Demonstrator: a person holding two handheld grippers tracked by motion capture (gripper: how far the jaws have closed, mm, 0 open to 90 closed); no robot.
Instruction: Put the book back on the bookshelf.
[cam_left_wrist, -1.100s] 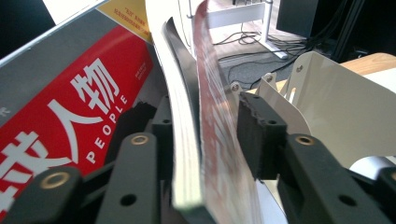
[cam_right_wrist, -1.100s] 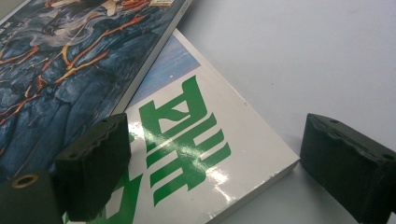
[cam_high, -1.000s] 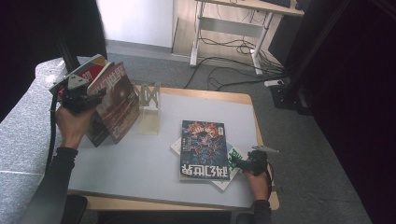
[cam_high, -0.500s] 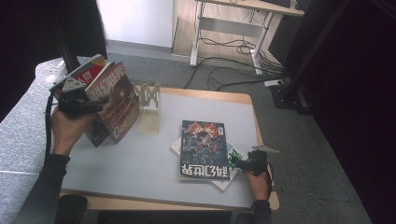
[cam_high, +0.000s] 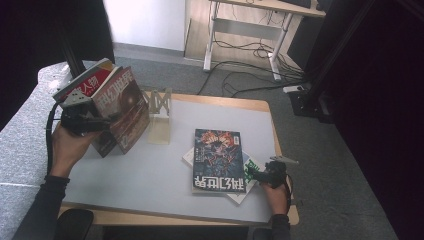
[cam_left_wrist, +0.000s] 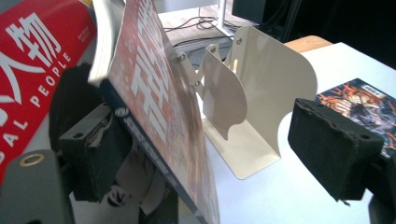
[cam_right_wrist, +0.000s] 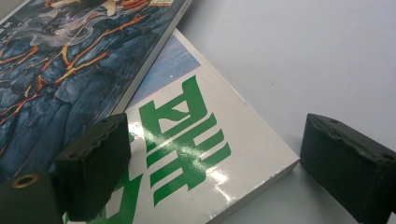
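Observation:
Two magazines stand tilted at the table's left: a red one (cam_high: 82, 86) and a brown one (cam_high: 124, 106) leaning against it. My left gripper (cam_high: 92, 124) is at their near edge. In the left gripper view its jaws have just been opening and now stand wide, with the brown magazine's (cam_left_wrist: 159, 102) lower edge between them and the right pad (cam_left_wrist: 334, 149) well clear of it. My right gripper (cam_high: 256, 176) is open and straddles the corner of a white magazine with green characters (cam_right_wrist: 187, 140), which lies flat under a dark-covered magazine (cam_high: 217, 159).
A cream metal bookend (cam_high: 160, 117) stands just right of the upright magazines, on the grey table top (cam_high: 150, 180). A desk with trailing cables (cam_high: 240, 70) is on the floor beyond the table's far edge.
The left gripper's jaws have opened off the brown magazine, and the left hand has drawn back a little toward the near left. The right hand has stayed still.

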